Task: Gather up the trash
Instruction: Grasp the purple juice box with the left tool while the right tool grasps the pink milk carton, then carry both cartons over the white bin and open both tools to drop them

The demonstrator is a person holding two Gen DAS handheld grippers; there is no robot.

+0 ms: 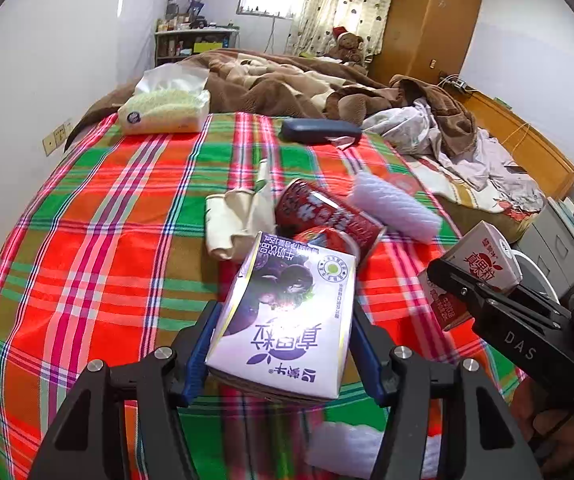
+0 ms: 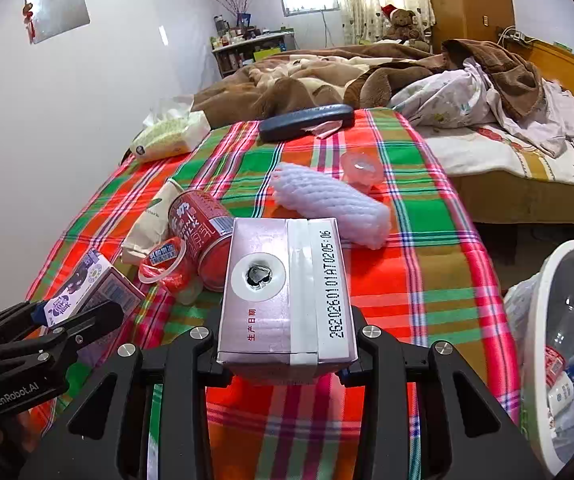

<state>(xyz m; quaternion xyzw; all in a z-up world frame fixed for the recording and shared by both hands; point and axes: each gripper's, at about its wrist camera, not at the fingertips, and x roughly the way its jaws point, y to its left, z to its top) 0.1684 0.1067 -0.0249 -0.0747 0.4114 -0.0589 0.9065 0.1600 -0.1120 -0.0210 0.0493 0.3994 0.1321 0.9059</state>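
My left gripper [image 1: 283, 344] is shut on a purple-and-white milk carton [image 1: 287, 312] above the plaid cloth; it also shows at the left of the right wrist view [image 2: 83, 292]. My right gripper [image 2: 287, 344] is shut on a pink drink carton [image 2: 283, 292], its punctured straw hole facing the camera; it shows in the left wrist view [image 1: 483, 264]. On the cloth lie a red can [image 2: 203, 232], a red plastic cup [image 2: 167, 268], a crumpled paper bag [image 2: 147, 224], a white foam net [image 2: 327, 204] and a small pink cup [image 2: 361, 170].
A white bin with a bag liner [image 2: 559, 344] stands at the right beside the bed and holds some trash. A tissue pack [image 2: 171, 132] and a dark case [image 2: 307, 120] lie at the cloth's far end. Rumpled blankets [image 2: 327, 76] cover the bed beyond.
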